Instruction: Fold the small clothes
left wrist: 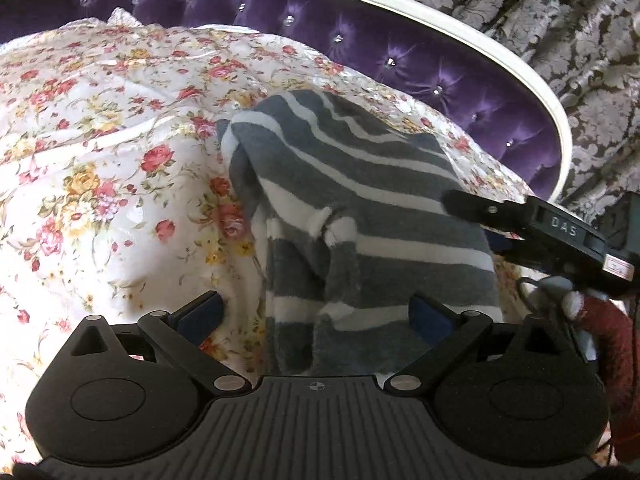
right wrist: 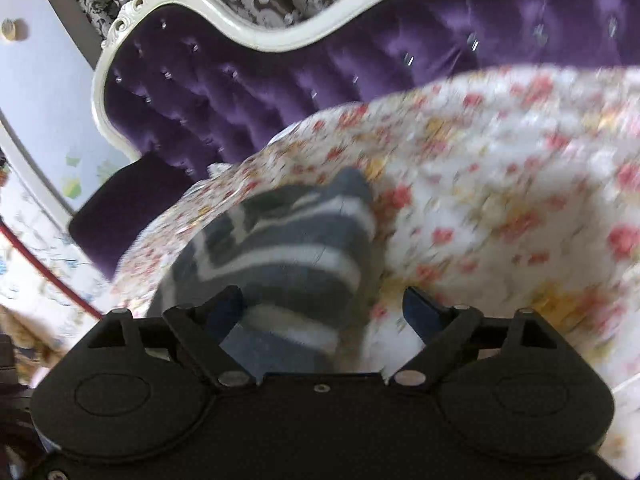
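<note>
A grey and white striped garment (left wrist: 360,216) lies bunched on a floral bedspread (left wrist: 100,160). My left gripper (left wrist: 316,308) is open, its jaws wide apart, with the garment's near edge lying between them. The right gripper's finger (left wrist: 480,206) reaches onto the garment's right side in the left wrist view. In the right wrist view, which is blurred, my right gripper (right wrist: 324,304) is open, and the garment (right wrist: 288,248) lies between its jaws towards the left fingertip (right wrist: 228,300).
A purple tufted headboard (left wrist: 360,40) with a white frame (right wrist: 240,28) stands behind the bed. Patterned curtains (left wrist: 560,20) hang beyond it. A dark purple cushion (right wrist: 128,208) sits at the bed's far left in the right wrist view.
</note>
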`<state>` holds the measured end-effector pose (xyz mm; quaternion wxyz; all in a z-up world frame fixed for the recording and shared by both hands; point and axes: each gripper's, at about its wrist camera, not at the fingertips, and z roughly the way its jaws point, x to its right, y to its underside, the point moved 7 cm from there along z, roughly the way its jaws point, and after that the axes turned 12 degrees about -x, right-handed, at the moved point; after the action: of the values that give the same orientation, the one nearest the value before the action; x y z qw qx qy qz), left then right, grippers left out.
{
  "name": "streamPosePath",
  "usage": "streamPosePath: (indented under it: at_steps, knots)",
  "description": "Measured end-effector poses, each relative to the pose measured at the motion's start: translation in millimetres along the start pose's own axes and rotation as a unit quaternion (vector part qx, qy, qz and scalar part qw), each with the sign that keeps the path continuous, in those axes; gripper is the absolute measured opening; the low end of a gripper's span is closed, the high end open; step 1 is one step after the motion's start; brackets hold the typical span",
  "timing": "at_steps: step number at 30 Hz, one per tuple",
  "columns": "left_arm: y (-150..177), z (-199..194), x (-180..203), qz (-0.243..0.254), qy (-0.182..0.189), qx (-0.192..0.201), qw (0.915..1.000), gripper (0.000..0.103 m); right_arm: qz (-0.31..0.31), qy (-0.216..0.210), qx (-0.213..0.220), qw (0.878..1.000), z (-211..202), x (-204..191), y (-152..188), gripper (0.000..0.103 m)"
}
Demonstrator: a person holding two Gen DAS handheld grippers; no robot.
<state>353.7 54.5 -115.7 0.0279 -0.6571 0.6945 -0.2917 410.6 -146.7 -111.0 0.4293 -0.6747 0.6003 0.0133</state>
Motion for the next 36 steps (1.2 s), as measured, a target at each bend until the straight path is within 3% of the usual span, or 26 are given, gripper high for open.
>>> streamPosePath:
  at_steps: [4, 7, 12, 16, 20, 25, 31, 36]
  knots:
    - [1, 0, 1, 0.009, 0.008, 0.003, 0.9999, 0.101, -0.013, -0.016, -0.003, 1.000, 11, -12, 1, 0.092]
    - [-2, -2, -5, 0.001, 0.055, -0.003, 0.9985, 0.102, -0.006, -0.029, -0.006, 1.000, 14, -15, 0, 0.094]
    - [-12, -7, -25, -0.057, 0.121, -0.025, 0.9907, 0.102, -0.003, -0.037, -0.007, 0.999, 17, -16, 2, 0.096]
    - [-17, -12, -38, -0.073, 0.112, -0.010, 0.9910, 0.102, 0.006, -0.048, -0.007, 0.999, 16, -13, 1, 0.096]
    - [-14, -9, -33, -0.073, 0.126, -0.019, 0.9892, 0.102, 0.003, -0.050, -0.009, 0.999, 16, -13, 1, 0.096]
    - [-6, 7, -2, -0.026, 0.130, -0.039, 0.9904, 0.102, -0.001, -0.054, -0.010, 0.998, 16, -13, 1, 0.096]
    - [-3, 15, 16, 0.011, 0.115, -0.024, 0.9930, 0.102, -0.012, -0.061, -0.012, 0.998, 21, -15, -2, 0.099]
    - [-12, 19, 15, -0.005, 0.146, -0.017, 0.9891, 0.102, -0.014, -0.062, -0.012, 0.998, 25, -18, -5, 0.101]
